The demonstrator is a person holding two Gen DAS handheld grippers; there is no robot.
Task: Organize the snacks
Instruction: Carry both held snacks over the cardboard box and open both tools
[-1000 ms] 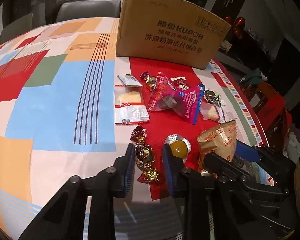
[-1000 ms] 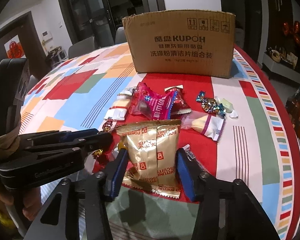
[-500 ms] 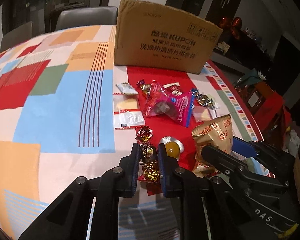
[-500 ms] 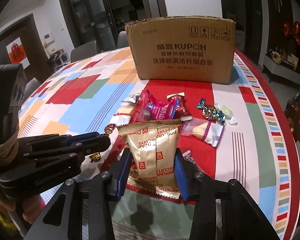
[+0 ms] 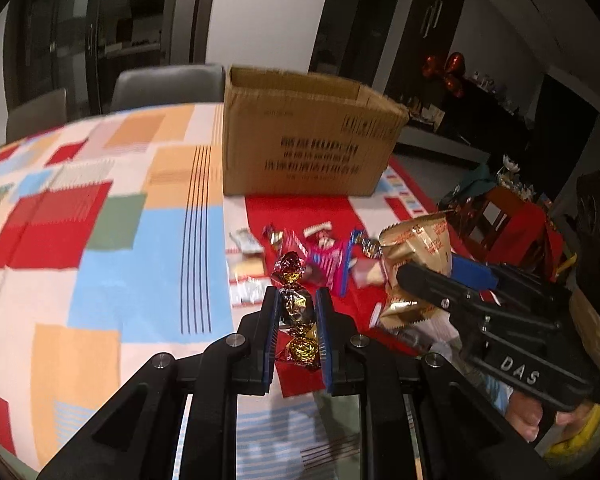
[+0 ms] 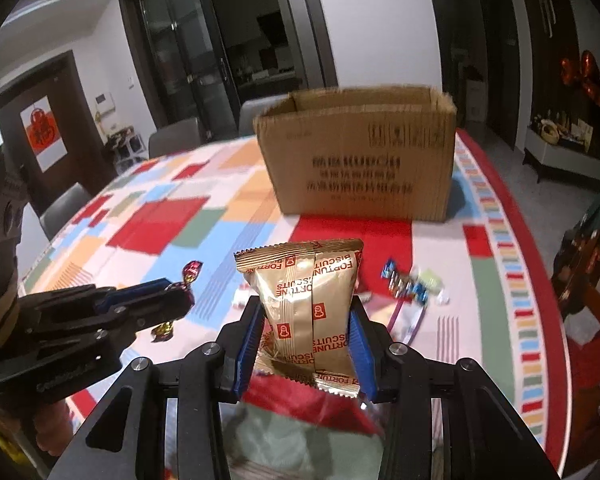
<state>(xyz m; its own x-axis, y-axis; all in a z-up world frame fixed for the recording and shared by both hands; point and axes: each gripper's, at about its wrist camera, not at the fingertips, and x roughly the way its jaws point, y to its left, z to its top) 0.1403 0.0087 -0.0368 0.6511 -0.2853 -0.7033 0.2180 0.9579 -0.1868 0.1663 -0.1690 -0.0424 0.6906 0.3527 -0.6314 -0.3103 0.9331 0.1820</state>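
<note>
My left gripper [image 5: 296, 300] is shut on a string of foil-wrapped candies [image 5: 294, 304] and holds it above the table. It also shows in the right wrist view [image 6: 180, 298] at the left, candy ends sticking out. My right gripper [image 6: 306, 320] is shut on a gold fortune biscuit packet [image 6: 308, 304], lifted upright off the table. The packet also shows in the left wrist view [image 5: 416, 248] at the right. An open cardboard box [image 6: 360, 160] stands at the back of the table, also in the left wrist view [image 5: 308, 140].
Several loose snacks lie on the red patch before the box: a pink packet [image 5: 328, 264], white packets [image 5: 246, 276], small blue-wrapped candies [image 6: 404, 280]. The checked tablecloth [image 5: 100, 240] spreads left. Chairs [image 5: 168, 84] stand behind the table. A red stool [image 5: 512, 224] is at the right.
Both grippers have closed on their snacks and lifted them off the table, rising and tilting toward the box.
</note>
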